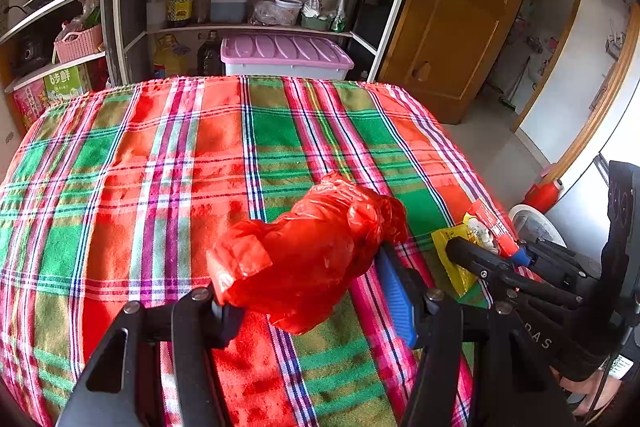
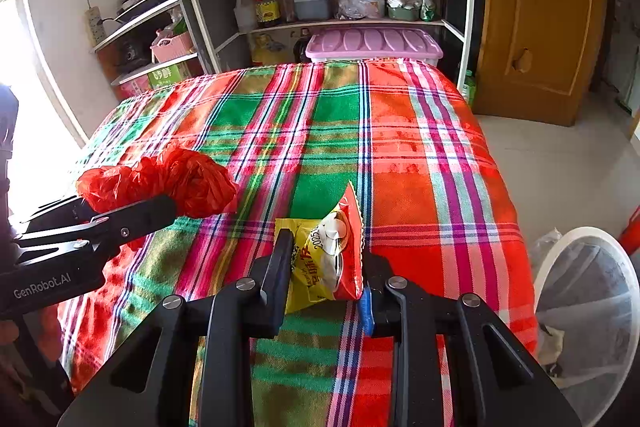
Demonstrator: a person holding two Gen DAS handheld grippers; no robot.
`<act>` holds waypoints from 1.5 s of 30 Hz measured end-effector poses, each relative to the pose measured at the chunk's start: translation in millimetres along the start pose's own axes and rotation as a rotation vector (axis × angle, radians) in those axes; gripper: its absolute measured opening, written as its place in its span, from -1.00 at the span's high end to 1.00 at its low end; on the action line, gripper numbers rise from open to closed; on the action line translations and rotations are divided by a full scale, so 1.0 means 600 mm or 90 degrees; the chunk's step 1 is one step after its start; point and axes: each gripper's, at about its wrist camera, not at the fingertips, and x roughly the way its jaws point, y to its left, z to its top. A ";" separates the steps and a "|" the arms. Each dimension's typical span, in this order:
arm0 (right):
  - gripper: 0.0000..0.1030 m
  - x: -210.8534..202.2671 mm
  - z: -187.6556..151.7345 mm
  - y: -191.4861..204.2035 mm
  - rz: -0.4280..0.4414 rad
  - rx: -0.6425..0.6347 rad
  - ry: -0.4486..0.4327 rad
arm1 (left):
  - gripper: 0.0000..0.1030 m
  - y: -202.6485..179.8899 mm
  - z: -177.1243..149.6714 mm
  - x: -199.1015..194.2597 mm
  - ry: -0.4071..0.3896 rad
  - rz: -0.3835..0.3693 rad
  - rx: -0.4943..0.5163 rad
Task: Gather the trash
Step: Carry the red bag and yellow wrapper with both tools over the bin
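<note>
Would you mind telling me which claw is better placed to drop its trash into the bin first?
Right. The right claw grips the snack wrapper beside the white bin, off the table's right edge. The left claw, gripping the red bag, sits farther from it.

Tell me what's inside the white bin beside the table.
The white bin holds a clear plastic liner; a few dark and pale scraps show low against its near wall. Its bottom can't be seen: the frame edge and the right gripper cut it off.
</note>
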 end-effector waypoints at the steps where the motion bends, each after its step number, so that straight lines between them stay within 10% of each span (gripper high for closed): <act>1: 0.44 -0.004 -0.001 -0.001 -0.001 -0.001 -0.003 | -0.19 -0.005 0.000 -0.003 -0.001 0.000 0.002; 45: 0.44 -0.263 -0.174 -0.327 -0.199 0.178 -0.064 | -0.20 -0.415 -0.057 0.018 0.027 -0.152 0.203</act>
